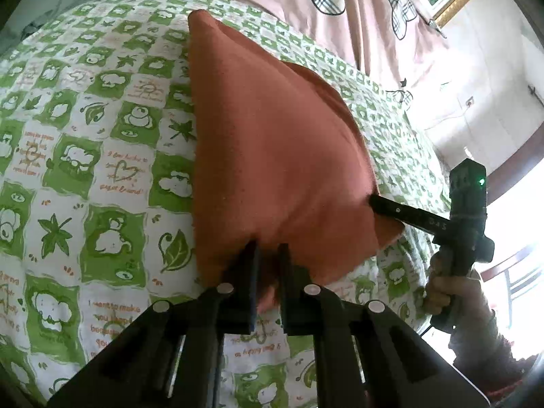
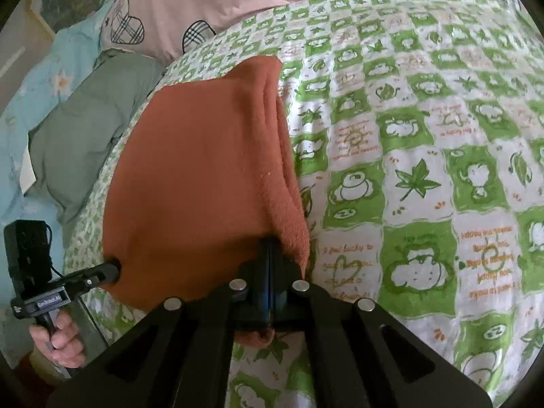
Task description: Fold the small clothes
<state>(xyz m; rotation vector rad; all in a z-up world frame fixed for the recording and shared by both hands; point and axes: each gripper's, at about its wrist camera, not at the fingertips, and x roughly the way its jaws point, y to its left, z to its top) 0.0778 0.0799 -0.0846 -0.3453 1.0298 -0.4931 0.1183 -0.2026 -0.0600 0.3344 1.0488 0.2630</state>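
Left wrist view: your left gripper (image 1: 268, 255) had its jaws clamped on the near edge of the orange cloth (image 1: 272, 156), a fold bunched between them. The cloth lay on the green-and-white checked sheet (image 1: 102, 170). Your right gripper (image 1: 375, 202) pinched the cloth's right corner.

Right wrist view: your right gripper (image 2: 270, 255) had its jaws pressed together on the orange cloth (image 2: 197, 176). Your left gripper (image 2: 114, 270) gripped its left corner. A grey-green garment (image 2: 88, 129) lay beside the sheet (image 2: 425, 153).

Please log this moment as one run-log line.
left gripper: shut on orange terry cloth garment near edge | right gripper: shut on same edge | garment partly lifted over green-checked cartoon bedsheet
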